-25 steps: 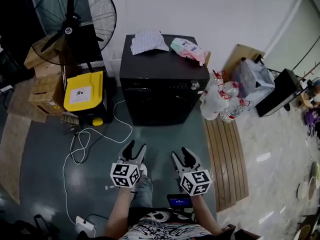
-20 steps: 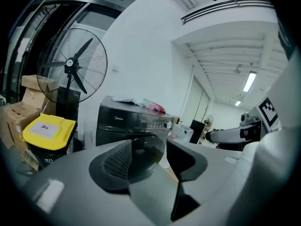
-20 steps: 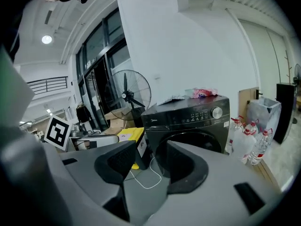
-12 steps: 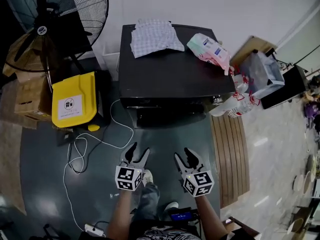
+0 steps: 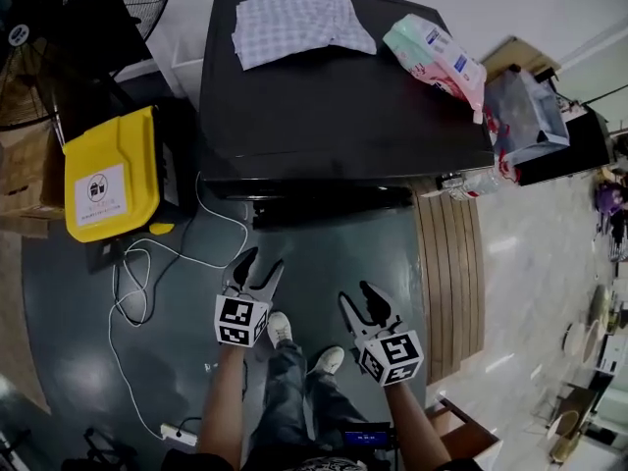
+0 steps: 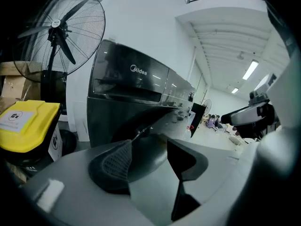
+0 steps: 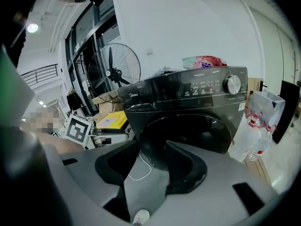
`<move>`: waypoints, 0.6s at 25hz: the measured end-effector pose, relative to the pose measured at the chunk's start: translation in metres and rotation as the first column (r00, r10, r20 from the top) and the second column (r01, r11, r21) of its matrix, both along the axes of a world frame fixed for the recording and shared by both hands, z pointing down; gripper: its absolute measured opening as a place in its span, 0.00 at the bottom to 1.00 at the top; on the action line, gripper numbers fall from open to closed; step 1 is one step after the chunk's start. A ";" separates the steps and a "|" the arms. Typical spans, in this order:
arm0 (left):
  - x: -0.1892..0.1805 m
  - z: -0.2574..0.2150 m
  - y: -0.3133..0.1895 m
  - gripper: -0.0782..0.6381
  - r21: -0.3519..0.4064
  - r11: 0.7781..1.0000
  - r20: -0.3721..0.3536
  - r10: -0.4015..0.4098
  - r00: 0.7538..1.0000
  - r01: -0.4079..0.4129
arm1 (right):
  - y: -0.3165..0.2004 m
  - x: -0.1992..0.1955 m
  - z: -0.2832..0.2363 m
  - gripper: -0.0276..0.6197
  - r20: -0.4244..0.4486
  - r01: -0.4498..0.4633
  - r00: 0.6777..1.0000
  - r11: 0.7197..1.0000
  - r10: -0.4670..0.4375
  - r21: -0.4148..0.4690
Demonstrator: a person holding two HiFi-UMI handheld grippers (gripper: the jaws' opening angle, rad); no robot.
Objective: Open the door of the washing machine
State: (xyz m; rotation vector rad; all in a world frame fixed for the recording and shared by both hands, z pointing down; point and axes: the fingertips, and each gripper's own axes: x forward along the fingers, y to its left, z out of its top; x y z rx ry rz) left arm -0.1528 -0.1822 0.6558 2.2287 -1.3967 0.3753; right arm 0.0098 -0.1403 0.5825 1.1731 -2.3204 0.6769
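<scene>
Now | left claw (image 5: pixel 258 263), right claw (image 5: pixel 358 295) agape | floor (image 5: pixel 314 248) before washing machine (image 5: pixel 343 96)

Bare floor (image 5: pixel 324 248) before the washer (image 5: pixel 334 116) front gives open passage. A white cable (image 5: pixel 201 260) crosses on the left, with a yellow bin (image 5: pixel 106 175) beyond. A slatted board (image 5: pixel 453 263) borders the right.

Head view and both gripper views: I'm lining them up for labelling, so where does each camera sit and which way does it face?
Head view: on the person's head, facing steeply down onto the washing machine; shows arms, legs, left gripper, right gripper.
Left gripper view: on the left gripper, facing the machine's front obliquely; shows its open jaws.
Right gripper view: on the right gripper, facing the round door; shows its open jaws, a shoe.
Shared: both gripper views show the fan.
</scene>
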 end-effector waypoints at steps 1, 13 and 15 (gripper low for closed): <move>0.000 0.008 -0.005 0.44 -0.003 1.000 0.002 0.008 1.000 -0.008 | 0.000 0.000 0.003 0.34 -0.003 0.004 1.000 1.000 -0.004 -0.005; 0.003 0.060 -0.063 0.44 0.030 0.984 0.035 0.172 0.984 -0.173 | 0.015 0.007 0.046 0.34 -0.001 -0.017 1.000 0.996 0.017 -0.083; 0.008 0.066 -0.069 0.44 0.021 0.977 0.056 0.211 0.976 -0.212 | 0.019 0.009 0.050 0.34 -0.001 -0.018 1.000 0.995 0.018 -0.098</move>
